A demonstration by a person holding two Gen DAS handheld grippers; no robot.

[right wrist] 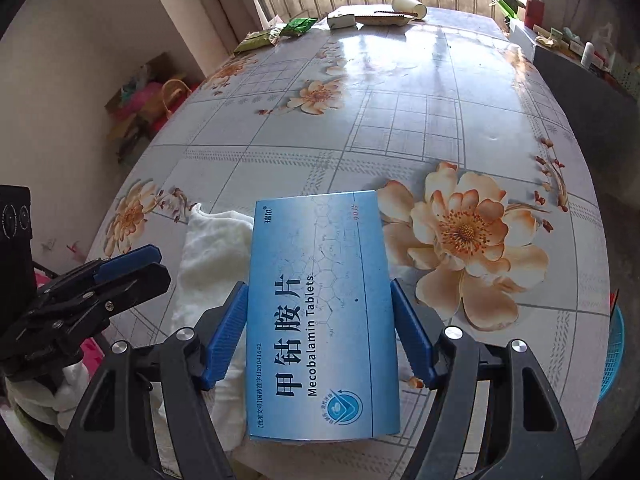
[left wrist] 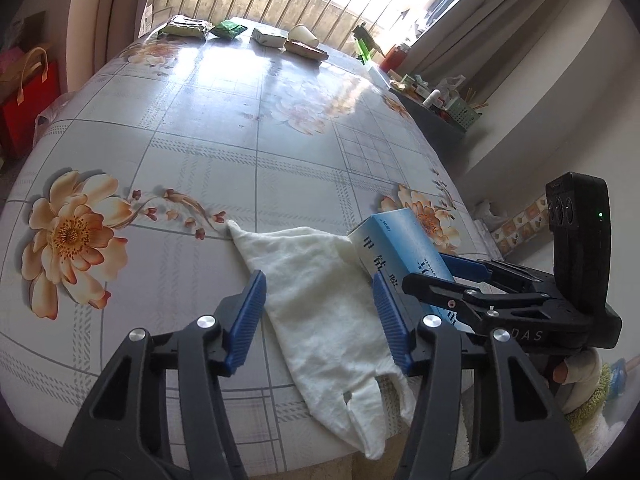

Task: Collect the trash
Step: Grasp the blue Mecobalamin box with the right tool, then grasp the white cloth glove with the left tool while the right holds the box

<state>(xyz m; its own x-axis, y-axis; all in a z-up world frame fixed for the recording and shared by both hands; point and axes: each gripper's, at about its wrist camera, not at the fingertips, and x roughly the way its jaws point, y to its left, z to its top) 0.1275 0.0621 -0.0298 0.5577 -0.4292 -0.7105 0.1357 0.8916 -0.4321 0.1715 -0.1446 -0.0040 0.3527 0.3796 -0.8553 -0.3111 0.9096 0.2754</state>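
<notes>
Right wrist view: the right gripper [right wrist: 318, 330] pinches a blue medicine box [right wrist: 322, 320] between its blue pads, one on each long edge. The lid reads "Mecobalamin Tablets" under large Chinese characters, with a round logo near the fingers. A white cloth [right wrist: 208, 264] lies left of the fingers, partly under the box.

Left wrist view: the left gripper [left wrist: 318, 320] has its fingers spread to either side of that cloth [left wrist: 316, 304]; whether the pads touch it cannot be told. Only this view shows the cloth's corner hanging over the table [left wrist: 208, 128] edge and the letters "DAS" on the right gripper's body. Far past the fingers lie a paper cup [left wrist: 302, 35], green packets [left wrist: 228, 30] and small boxes
</notes>
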